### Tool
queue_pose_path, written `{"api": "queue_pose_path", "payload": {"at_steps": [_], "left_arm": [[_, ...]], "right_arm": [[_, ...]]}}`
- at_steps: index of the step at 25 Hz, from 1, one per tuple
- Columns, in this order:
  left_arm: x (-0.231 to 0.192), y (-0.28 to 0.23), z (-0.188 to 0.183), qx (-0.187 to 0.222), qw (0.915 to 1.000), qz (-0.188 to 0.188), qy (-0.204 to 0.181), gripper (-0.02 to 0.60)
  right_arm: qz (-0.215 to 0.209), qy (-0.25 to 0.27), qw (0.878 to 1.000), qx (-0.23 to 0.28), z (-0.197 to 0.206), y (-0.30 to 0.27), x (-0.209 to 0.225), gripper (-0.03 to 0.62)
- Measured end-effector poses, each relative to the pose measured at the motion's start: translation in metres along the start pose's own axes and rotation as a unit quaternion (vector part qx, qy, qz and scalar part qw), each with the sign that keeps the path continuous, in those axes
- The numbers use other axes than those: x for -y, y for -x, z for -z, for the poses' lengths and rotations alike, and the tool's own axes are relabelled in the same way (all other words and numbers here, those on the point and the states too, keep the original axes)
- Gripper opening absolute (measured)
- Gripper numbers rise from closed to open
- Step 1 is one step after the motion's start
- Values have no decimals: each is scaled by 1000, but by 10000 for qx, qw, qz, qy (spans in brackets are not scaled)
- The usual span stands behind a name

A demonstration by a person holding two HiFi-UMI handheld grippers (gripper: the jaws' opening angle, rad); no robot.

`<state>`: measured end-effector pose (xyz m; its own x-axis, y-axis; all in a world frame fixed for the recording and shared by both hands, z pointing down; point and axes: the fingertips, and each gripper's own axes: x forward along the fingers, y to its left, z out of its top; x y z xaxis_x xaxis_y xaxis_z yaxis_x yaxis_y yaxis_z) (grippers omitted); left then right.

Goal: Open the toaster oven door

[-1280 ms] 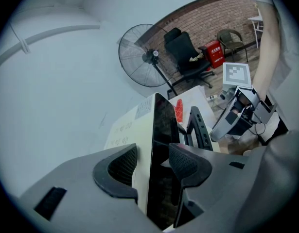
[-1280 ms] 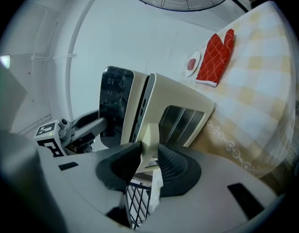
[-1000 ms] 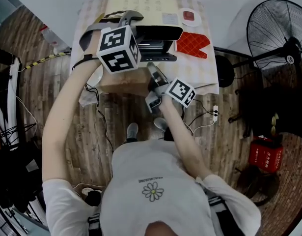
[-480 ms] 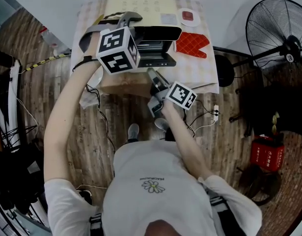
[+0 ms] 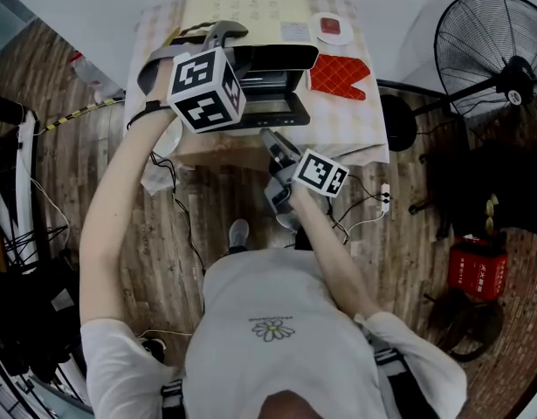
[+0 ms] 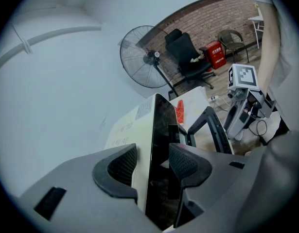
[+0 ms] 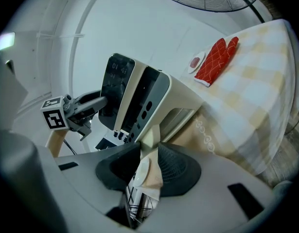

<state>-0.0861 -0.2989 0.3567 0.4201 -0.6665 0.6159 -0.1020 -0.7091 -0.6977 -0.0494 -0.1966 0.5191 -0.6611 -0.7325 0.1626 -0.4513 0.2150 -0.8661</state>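
Left to right: your left tongs (image 6: 152, 161), spread wide, straddle the top front edge of the one toaster oven (image 5: 242, 7), which stands on the table (image 5: 364, 129). Its one door (image 5: 270, 107) hangs lowered toward you, front edge pinched in your right tongs (image 7: 148, 171). Beyond lie one red oven mitt (image 5: 340, 75) and one small dish (image 5: 331, 29). Risks: the narrow pinch may slip off, and a hard pull may drag the oven toward the table's edge.
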Motion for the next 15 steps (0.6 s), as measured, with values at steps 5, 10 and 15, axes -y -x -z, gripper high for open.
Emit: {"api": "queue_pose_path", "payload": {"at_steps": [5, 10, 15], "left_arm": [[0, -1, 1, 9, 10000, -14, 11, 216], [0, -1, 0, 4, 10000, -11, 7, 218], [0, 0, 0, 5, 10000, -18, 15, 218]], "right_arm": [[60, 173, 9997, -180, 7, 2, 6, 86], [112, 279, 9992, -279, 12, 5, 11, 86], [216, 475, 9972, -531, 23, 9, 19, 86]]}}
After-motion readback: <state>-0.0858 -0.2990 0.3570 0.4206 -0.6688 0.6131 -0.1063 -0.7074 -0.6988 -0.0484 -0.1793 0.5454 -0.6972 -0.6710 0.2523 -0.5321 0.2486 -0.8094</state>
